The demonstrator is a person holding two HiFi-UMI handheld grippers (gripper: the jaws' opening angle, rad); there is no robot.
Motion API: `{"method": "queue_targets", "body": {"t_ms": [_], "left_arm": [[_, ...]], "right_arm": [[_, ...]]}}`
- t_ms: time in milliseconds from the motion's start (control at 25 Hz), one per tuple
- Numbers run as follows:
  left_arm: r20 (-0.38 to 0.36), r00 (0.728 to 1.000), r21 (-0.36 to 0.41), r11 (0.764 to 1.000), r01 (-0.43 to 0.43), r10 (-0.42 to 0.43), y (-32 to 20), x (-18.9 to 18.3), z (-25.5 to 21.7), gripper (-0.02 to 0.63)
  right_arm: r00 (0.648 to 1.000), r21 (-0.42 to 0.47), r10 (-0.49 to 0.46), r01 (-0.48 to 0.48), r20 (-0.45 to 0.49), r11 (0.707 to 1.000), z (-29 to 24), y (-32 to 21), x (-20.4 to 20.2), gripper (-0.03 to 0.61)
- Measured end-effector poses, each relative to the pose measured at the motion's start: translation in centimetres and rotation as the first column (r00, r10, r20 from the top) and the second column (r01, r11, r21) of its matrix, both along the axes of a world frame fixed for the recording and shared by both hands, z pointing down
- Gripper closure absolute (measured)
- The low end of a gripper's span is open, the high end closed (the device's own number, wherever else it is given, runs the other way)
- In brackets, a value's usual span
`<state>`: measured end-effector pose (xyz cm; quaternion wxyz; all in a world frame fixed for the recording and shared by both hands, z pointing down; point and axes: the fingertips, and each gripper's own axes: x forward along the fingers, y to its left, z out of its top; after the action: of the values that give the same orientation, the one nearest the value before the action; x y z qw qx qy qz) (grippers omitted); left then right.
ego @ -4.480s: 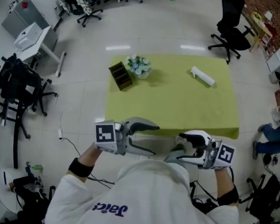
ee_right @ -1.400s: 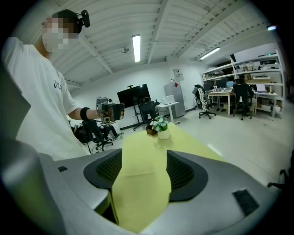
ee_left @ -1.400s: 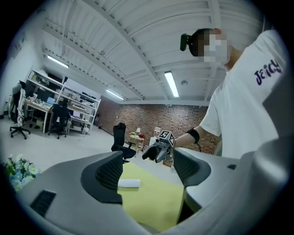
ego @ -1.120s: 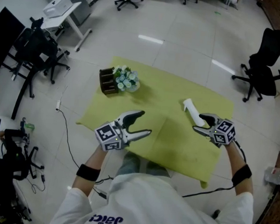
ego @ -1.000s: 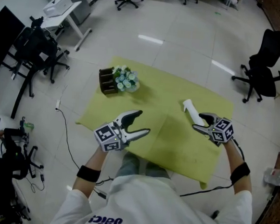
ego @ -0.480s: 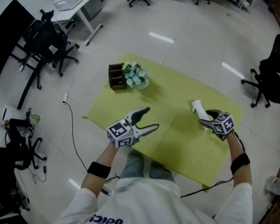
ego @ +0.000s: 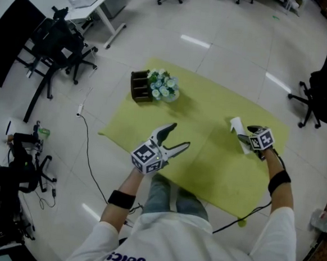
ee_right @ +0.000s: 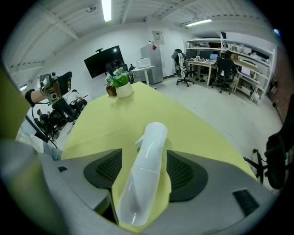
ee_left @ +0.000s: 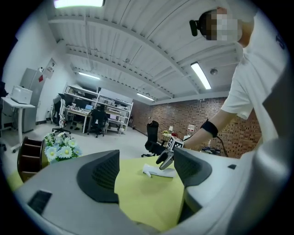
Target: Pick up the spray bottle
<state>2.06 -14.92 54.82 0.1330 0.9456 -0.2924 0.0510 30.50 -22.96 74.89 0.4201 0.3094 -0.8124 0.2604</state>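
The white spray bottle (ego: 238, 132) lies on its side near the right edge of the yellow-green table (ego: 204, 108). My right gripper (ego: 246, 138) is open and low over the table, one jaw on each side of the bottle. In the right gripper view the bottle (ee_right: 146, 170) runs lengthwise between the pads (ee_right: 183, 173), with a strip of tablecloth showing on each side. My left gripper (ego: 174, 140) hangs open and holds nothing above the table's front part. The left gripper view shows the bottle (ee_left: 157, 172) and the right gripper (ee_left: 165, 159) farther off.
A dark wooden organizer (ego: 139, 86) and a bunch of pale flowers (ego: 163, 86) stand at the table's far left corner. Black office chairs (ego: 322, 89) stand on the floor to the right, and dark chairs and stands (ego: 52, 39) to the left. A cable (ego: 88, 155) trails on the floor.
My right gripper has moved forward along the bottle, so the bottle now lies between its open jaws. The left gripper stays open and has only drifted a little.
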Motion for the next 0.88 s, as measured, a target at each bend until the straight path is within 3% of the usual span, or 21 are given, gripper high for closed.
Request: {"method": "queue_targets", "body": {"t_ms": [400,880], "left_arm": [[0.020,0.999,0.008,1.000,0.029,-0.030,-0.7,0.0,2.0,0.259],[0.041,0.989,0.057,0.989,0.138,-0.140,-3.3,-2.3,1.9,0.258]], "right_arm": [[0.997,-0.056,-0.006,0.002,-0.070,0.998,2.9,-2.5,-1.0,0.264],[0.984,-0.130,-0.066,0.045,-0.164,0.990,4.5,-3.7,-1.8,0.264]]}}
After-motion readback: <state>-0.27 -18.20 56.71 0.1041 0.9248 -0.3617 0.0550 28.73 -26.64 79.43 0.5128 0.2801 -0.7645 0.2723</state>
